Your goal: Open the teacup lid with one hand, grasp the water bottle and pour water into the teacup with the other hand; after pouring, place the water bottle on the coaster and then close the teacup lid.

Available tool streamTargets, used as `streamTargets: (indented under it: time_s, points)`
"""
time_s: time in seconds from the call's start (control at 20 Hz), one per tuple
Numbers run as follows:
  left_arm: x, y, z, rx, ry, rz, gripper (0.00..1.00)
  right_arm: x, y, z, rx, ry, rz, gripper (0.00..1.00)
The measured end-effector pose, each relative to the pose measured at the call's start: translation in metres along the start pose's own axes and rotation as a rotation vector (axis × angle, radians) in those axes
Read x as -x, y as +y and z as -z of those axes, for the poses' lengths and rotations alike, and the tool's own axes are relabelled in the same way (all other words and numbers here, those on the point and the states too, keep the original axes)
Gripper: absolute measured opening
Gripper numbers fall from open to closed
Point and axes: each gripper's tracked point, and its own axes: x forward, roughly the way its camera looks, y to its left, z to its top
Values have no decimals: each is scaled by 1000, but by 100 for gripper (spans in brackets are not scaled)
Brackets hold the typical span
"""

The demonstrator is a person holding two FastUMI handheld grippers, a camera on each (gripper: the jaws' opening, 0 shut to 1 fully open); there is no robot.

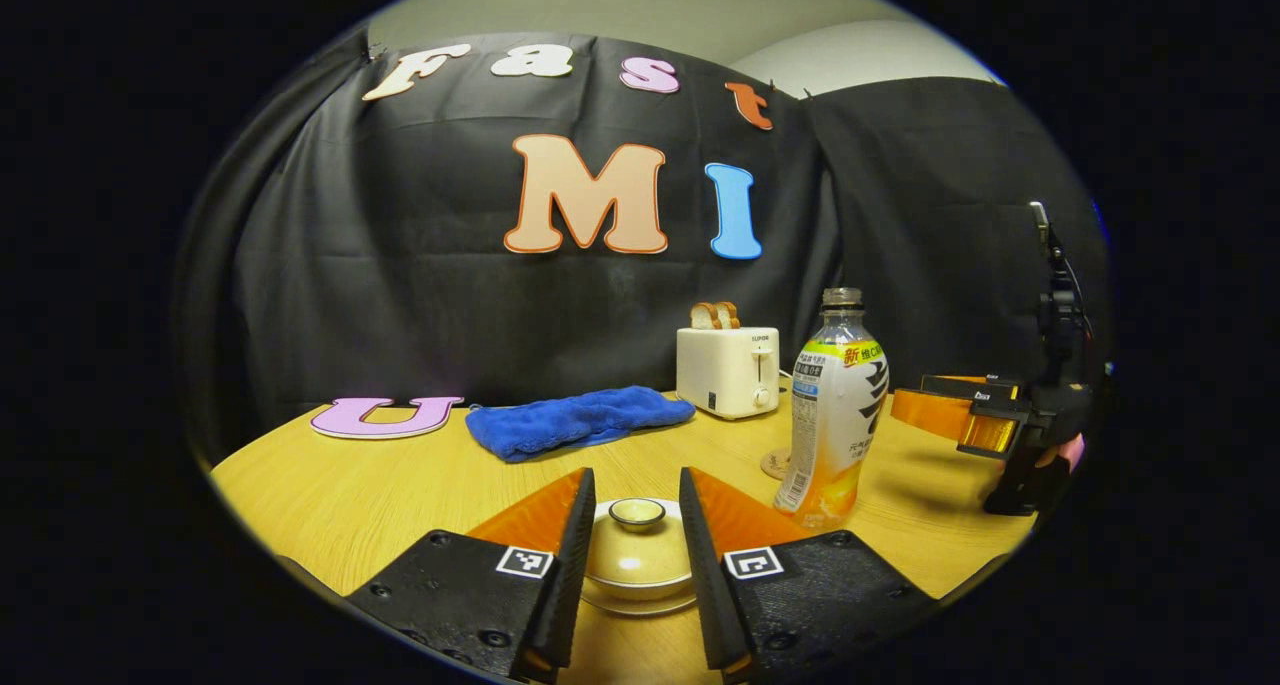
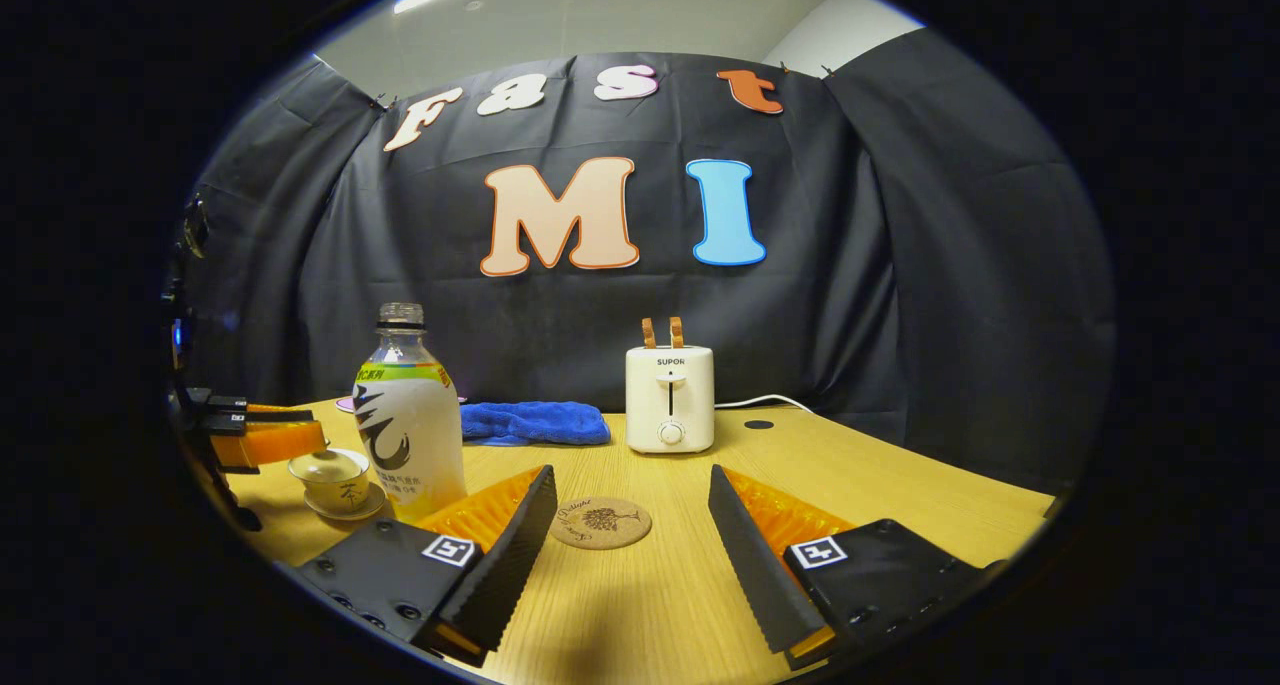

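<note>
The lidded cream teacup (image 1: 638, 560) stands on its saucer at the near table edge, with the lid knob (image 1: 637, 512) up. My left gripper (image 1: 636, 477) is open and its fingers flank the cup without touching it. To the right stands the water bottle (image 1: 833, 415), upright, with orange liquid low inside. It hides part of the cork coaster (image 1: 775, 462). In the right gripper view my right gripper (image 2: 632, 470) is open and holds nothing. The coaster (image 2: 600, 522) lies just ahead of it, the bottle (image 2: 410, 425) and teacup (image 2: 335, 480) to its left.
A white toaster (image 1: 728, 370) with bread slices stands at the back of the wooden table (image 1: 330, 495), with a blue cloth (image 1: 575, 420) to its left. The right gripper (image 1: 960, 415) hovers right of the bottle. The left gripper (image 2: 265, 443) hangs over the teacup at the far left.
</note>
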Motion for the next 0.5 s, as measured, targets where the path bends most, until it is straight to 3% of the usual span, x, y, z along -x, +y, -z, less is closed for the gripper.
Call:
streamTargets:
  time_s: [0.25,0.3,0.4,0.45,0.5]
  points:
    - [-7,-3,11,-10,75,17,47,0,0,0,0,0,0,97]
    - [-8,-3,13,-12,91,18,47,0,0,0,0,0,0,93]
    - [-9,1,16,-12,114,0,47,0,0,0,0,-1,0,97]
    - [-9,4,15,-7,115,-11,37,0,0,0,0,0,0,97]
    - [-9,4,14,-3,108,-15,34,0,0,0,0,0,0,93]
